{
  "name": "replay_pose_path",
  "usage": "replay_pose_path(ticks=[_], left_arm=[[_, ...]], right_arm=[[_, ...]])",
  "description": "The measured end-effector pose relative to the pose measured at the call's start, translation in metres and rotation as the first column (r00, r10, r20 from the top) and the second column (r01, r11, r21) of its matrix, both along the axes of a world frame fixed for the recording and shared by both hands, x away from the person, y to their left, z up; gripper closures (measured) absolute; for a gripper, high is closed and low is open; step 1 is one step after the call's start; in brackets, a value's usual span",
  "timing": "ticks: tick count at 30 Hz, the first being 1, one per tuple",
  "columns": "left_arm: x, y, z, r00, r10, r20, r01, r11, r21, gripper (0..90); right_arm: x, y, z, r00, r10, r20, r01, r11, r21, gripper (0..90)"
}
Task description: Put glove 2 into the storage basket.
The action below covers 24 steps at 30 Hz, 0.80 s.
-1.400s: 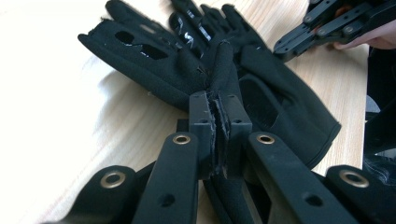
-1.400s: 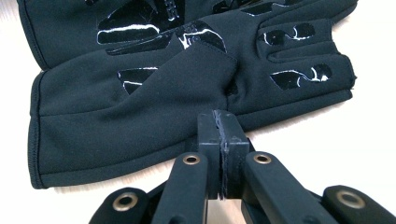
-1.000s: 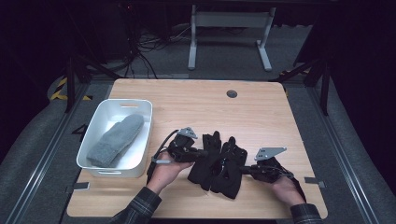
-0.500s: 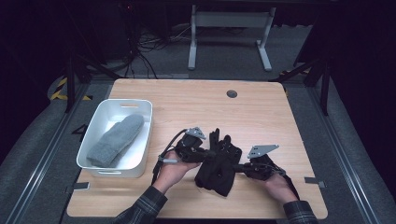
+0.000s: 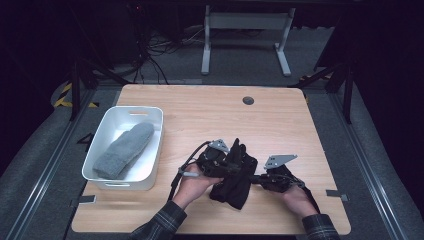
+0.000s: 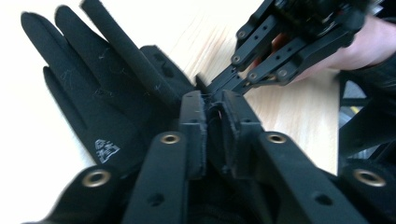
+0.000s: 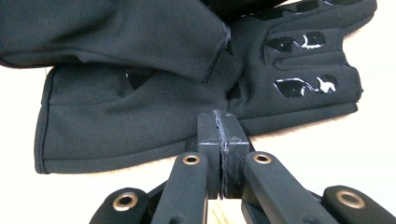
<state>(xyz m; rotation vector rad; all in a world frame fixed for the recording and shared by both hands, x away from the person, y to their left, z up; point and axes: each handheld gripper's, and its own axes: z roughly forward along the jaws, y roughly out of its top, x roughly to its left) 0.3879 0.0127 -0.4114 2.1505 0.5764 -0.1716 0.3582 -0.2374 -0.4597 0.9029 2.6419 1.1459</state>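
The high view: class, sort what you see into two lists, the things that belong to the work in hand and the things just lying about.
In the job:
- black gloves
- left gripper, its jaws just opening, glove fabric between them
- right gripper, jaws shut at a glove's edge

Lying about:
- white bin
- grey mitten inside the bin

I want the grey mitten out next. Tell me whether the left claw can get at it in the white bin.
Probably yes. The grey mitten lies uncovered in the open-topped white bin, beside the left claw, with bare table between. But the claw has black glove fabric between its jaws, which have just been opening.
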Motion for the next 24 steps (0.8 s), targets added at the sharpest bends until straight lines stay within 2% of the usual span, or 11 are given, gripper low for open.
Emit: replay_pose_path(ticks=[2,5,8,11,13,14,19,24], left_arm=[[-0.001,0.0,0.001,1.0,0.0,0.007,0.0,1.0,-0.007,75.2],[-0.003,0.002,0.003,0.9997,-0.003,0.023,0.004,0.9999,-0.011,77.1],[-0.004,0.007,0.003,0.9996,0.001,0.027,-0.001,1.0,-0.001,85.5],[-0.003,0.007,0.0,0.9998,-0.004,0.018,0.003,1.0,0.008,89.2],[-0.003,0.005,-0.001,0.9998,-0.01,0.015,0.01,0.9998,0.015,89.4],[-0.003,0.002,-0.002,0.9997,-0.018,0.014,0.018,0.9997,0.018,89.5],[-0.004,-0.015,-0.008,0.999,-0.046,0.003,0.046,0.9988,0.018,89.5],[-0.005,-0.032,-0.017,0.9976,-0.069,-0.009,0.07,0.9969,0.038,89.5]], right_arm=[[0.0,-0.004,0.0,0.9999,-0.01,0.004,0.01,1.0,-0.008,90.0],[-0.001,-0.009,0.001,0.9997,-0.022,0.011,0.022,1.0,-0.009,89.9],[-0.001,-0.023,0.004,0.998,-0.059,0.023,0.06,0.998,-0.003,89.1],[0.0,-0.036,0.005,0.9949,-0.096,0.029,0.096,0.995,0.004,81.4],[0.001,-0.044,0.006,0.9912,-0.124,0.045,0.124,0.992,0.007,72.2],[0.001,-0.048,0.007,0.9883,-0.142,0.056,0.141,0.99,0.008,69.7],[0.005,-0.062,0.005,0.9691,-0.222,0.108,0.223,0.975,0.003,43.1],[0.008,-0.069,0.002,0.9574,-0.264,0.118,0.266,0.964,-0.008,35.8]])
